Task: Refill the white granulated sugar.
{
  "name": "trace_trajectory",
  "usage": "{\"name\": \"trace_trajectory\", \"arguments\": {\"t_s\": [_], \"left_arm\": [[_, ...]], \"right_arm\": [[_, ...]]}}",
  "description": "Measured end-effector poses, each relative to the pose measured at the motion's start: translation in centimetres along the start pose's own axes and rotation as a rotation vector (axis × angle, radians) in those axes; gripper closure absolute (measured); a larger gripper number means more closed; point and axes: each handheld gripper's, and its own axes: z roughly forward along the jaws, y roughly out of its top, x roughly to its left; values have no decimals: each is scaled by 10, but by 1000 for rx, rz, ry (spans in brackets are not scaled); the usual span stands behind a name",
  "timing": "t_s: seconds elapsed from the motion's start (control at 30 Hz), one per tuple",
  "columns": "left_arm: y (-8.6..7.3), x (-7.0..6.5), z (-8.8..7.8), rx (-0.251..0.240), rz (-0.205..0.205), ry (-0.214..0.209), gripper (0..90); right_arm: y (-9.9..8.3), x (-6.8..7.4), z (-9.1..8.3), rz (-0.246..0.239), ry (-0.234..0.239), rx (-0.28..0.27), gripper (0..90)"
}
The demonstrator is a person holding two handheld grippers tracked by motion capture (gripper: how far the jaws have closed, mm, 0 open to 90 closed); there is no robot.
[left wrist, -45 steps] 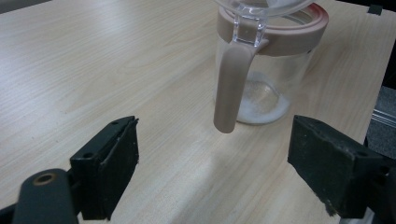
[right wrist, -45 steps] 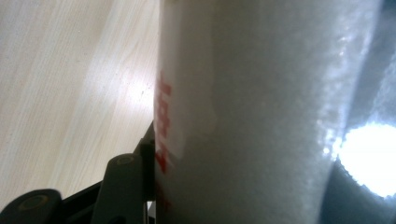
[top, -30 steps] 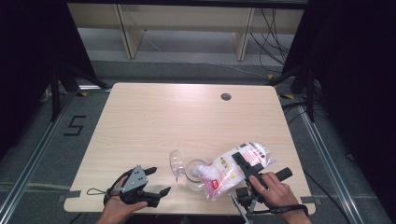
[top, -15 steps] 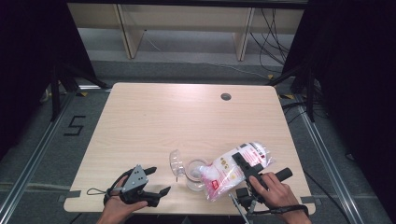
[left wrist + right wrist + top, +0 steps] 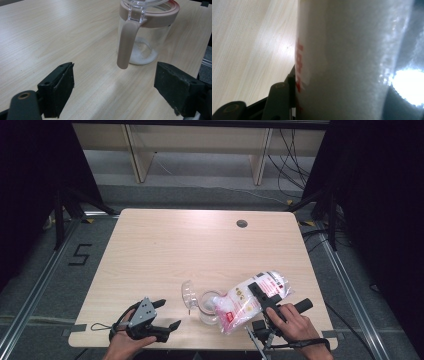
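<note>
I hold my right gripper (image 5: 256,292) clamped on the bag (image 5: 250,300), which is tilted with its lower end over the mouth of the jar (image 5: 210,306). The jar stands upright near the front edge of the worktop (image 5: 165,250), about midway along that edge, with the bag touching or just above its rim; I cannot tell which. My left gripper (image 5: 165,315) rests near the front left corner, its jaws apart and holding nothing, pointed toward the jar but well short of it. Progress, as I judge it: pouring is under way and at an early stage. The left gripper view shows a thin layer of white granules (image 5: 143,53) across the jar bottom, while the bag looks nearly full, so most of the transfer is left. The lid (image 5: 189,292) stands hinged open at the left side of the jar and is not yet closed. Materials: the jar is clear glass or rigid plastic, cylindrical, with a smooth matte pinkish-beige collar (image 5: 152,17) and a curved handle-like latch (image 5: 126,43) of the same colour hanging down its side. The bag is soft translucent film with red print, bulging and deforming around the jaws. Its contents appear fine, white and crystalline. The worktop is pale wood-grain laminate, flat and smooth, with rounded corners.
</note>
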Motion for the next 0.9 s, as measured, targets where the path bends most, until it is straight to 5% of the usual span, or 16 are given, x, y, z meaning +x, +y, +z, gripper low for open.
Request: {"name": "trace_trajectory", "arguments": {"t_s": [0.03,0.2,0.33,0.5,0.57,0.8,0.83,0.9], "left_arm": [[-1,-2,1,-4,-34,-3,160],[-1,-1,1,1,-11,-6,160],[0,-2,0,-8,1,-3,160],[-1,-2,-1,-9,-35,-4,160],[0,-1,-2,-7,8,-3,160],[-1,-4,1,-5,-26,-11,160],[-1,-2,-1,-4,11,-11,160],[-1,-2,-1,-4,11,-11,160]], "right_arm": [[0,1,-1,13,3,6,511],[2,-2,-1,-31,7,-6,512],[2,-2,0,-19,-6,-15,513],[1,-1,-2,-5,16,18,514],[1,-2,-2,-28,9,6,514],[1,1,-3,-10,17,19,515],[1,1,-3,-18,17,20,516],[3,1,-3,-23,26,28,516]]}}
